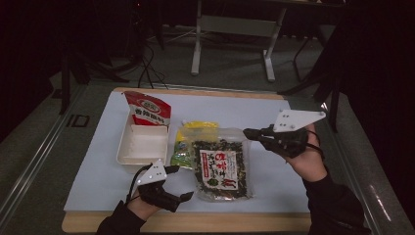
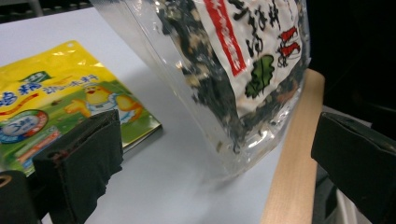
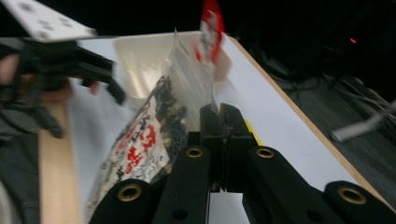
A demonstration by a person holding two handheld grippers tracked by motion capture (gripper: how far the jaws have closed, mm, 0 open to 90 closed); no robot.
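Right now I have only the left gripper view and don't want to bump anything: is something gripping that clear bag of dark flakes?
Observer: Yes. The right gripper is shut on the top edge of the clear bag.
Operator: How does my left gripper sit relative to it?
Observer: In the high view the left gripper is open just beside the bag's lower left corner, and I see no contact.
Operator: What lies past the yellow packet?
Observer: A white tray sits to its left, with a red packet standing at the tray's far end.
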